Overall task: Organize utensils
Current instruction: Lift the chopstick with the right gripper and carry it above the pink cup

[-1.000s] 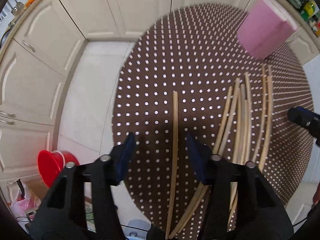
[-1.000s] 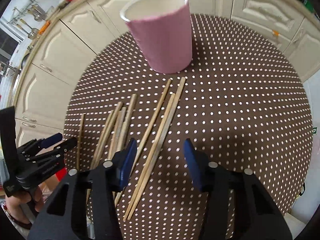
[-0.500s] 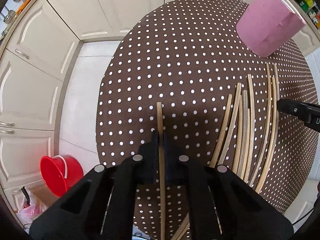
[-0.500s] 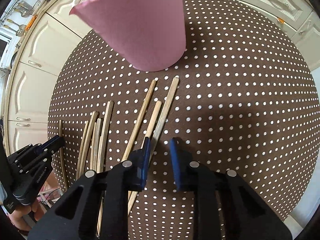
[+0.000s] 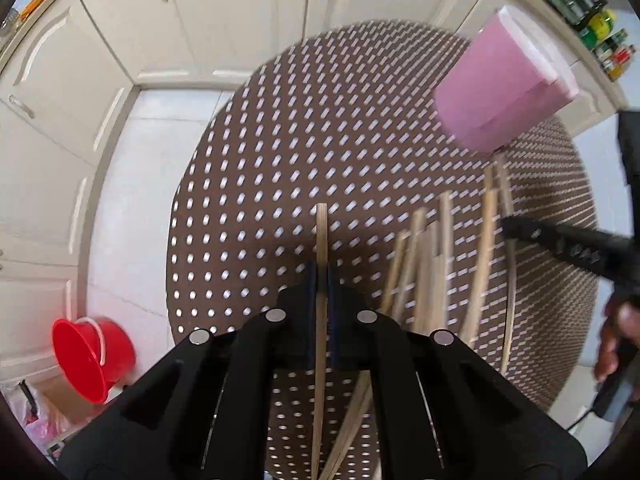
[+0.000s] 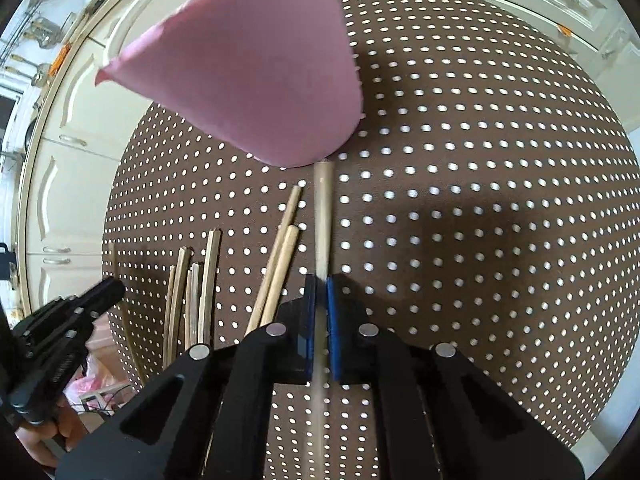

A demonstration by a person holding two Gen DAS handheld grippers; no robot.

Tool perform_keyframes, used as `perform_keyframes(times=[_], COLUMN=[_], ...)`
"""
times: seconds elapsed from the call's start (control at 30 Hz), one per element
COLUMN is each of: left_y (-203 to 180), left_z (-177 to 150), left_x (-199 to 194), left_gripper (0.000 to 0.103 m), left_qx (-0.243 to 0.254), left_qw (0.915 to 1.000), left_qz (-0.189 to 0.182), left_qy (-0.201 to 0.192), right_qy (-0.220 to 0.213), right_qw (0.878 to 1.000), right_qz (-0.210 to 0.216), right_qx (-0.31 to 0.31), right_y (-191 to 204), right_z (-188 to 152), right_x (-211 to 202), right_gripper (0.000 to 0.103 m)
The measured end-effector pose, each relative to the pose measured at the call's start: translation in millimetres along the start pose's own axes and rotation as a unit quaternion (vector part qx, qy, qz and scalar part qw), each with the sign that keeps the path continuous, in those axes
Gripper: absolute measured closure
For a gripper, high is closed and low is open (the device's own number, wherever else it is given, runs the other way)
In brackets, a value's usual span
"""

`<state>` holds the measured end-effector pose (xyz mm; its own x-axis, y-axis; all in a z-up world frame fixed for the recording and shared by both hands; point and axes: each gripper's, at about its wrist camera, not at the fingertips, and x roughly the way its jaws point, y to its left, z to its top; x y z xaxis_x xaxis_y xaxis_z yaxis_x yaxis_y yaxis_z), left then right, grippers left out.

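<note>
Chopsticks are what I am sorting here, and I have one in each gripper. In the left wrist view my left gripper (image 5: pixel 321 276) has its blue pads pinched onto a single pale chopstick (image 5: pixel 321 240), which runs straight out ahead between the fingers, its far tip well short of the pink holder (image 5: pixel 496 96) up and to the right. I judge I took this one because it lay apart from the others, easy to nip without disturbing the bundle. That loose bundle of chopsticks (image 5: pixel 424 264) lies just right of the jaws, fanned on the cloth.

In the right wrist view my right gripper (image 6: pixel 319 292) is likewise clamped on one chopstick (image 6: pixel 322 216), whose tip sits just below the base of the holder, which looms directly ahead, tilted by the lens. Two more sticks (image 6: pixel 280 256) lie just left of my fingers, touching each other. Both tools point steeply down, a sensible pose for lifting thin sticks by the middle and dropping them upright into the holder.

The table (image 6: pixel 480 160) is round, covered in brown cloth with white dots. Around it stand cream cabinet doors (image 5: pixel 224 20) and a pale tiled floor; a red bucket (image 5: pixel 92 356) sits on the floor down to the left of my left gripper.
</note>
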<state>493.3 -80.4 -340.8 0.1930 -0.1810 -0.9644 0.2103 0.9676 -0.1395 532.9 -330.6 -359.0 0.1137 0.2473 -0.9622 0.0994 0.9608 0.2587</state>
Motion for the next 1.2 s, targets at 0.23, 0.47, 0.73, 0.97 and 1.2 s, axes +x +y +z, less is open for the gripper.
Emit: perform_keyframes(times=[0.23,0.47,0.73,0.97,1.2], left_y=[-20.6,-48.0,-68.2,-81.9,-93.6], left_z=[32.0,47.4,53.8,74.2,94.0], left_x=[-56.5,-105.1,-162.6,-207.6,-215.5], left_gripper=[0.098,0.098,0.098,0.098,0.098], left_qx=[0.027,0.06,0.076,0.071,0.059], left_qw=[0.9972,0.9894,0.975,0.9551,0.9479], left_qz=[-0.03,-0.061,-0.098,-0.122,-0.115], left_qy=[-0.064,-0.118,-0.185,-0.26,-0.292], right_qy=[-0.058,-0.14,-0.241,-0.335,-0.388], right_qw=[0.997,0.988,0.966,0.937,0.915], right_qz=[0.042,0.066,0.065,0.043,0.019], right_qx=[0.001,-0.025,-0.063,-0.092,-0.106], right_y=[-10.9,-5.7,26.1,45.7,45.2], right_z=[8.1,7.4,-12.7,-8.0,7.1], right_x=[-50.1,-122.3,-174.5,-211.4,-223.5], right_gripper=[0.099,0.099,0.099,0.099,0.099])
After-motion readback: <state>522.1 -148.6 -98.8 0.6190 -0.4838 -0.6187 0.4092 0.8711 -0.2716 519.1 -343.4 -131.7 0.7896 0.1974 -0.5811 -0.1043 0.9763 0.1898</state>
